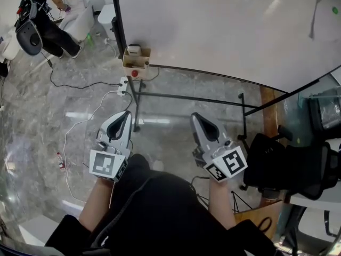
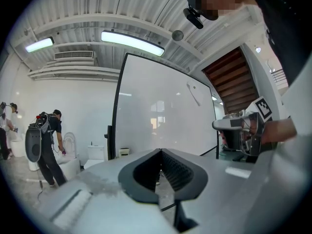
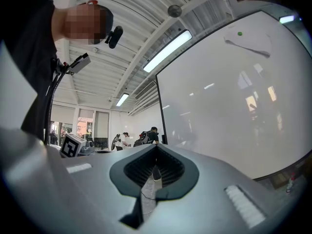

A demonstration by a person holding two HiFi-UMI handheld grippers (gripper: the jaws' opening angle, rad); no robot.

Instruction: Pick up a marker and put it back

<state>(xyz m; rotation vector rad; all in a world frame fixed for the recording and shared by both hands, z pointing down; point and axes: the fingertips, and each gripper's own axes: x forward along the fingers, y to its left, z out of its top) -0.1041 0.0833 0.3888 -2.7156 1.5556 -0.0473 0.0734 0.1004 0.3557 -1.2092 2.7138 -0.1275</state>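
Observation:
I cannot make out a marker in any view. In the head view my left gripper (image 1: 126,114) and right gripper (image 1: 196,116) are held side by side over the floor, both pointing at the whiteboard (image 1: 224,25). In the left gripper view the left gripper (image 2: 160,151) has its jaws together with nothing between them. The right gripper (image 3: 156,147) looks the same, its tips meeting and empty. A small cardboard box (image 1: 136,58) with a white item and a red item hangs at the board's lower left corner. A white object with a green dot (image 1: 326,20) sticks to the board at upper right.
The board's black stand (image 1: 186,96) crosses the floor ahead of me. A power strip (image 1: 123,86) and its cables lie on the marble floor at left. A black chair (image 1: 287,161) stands at right. A person (image 1: 45,15) works beside a toilet (image 1: 80,15) far left.

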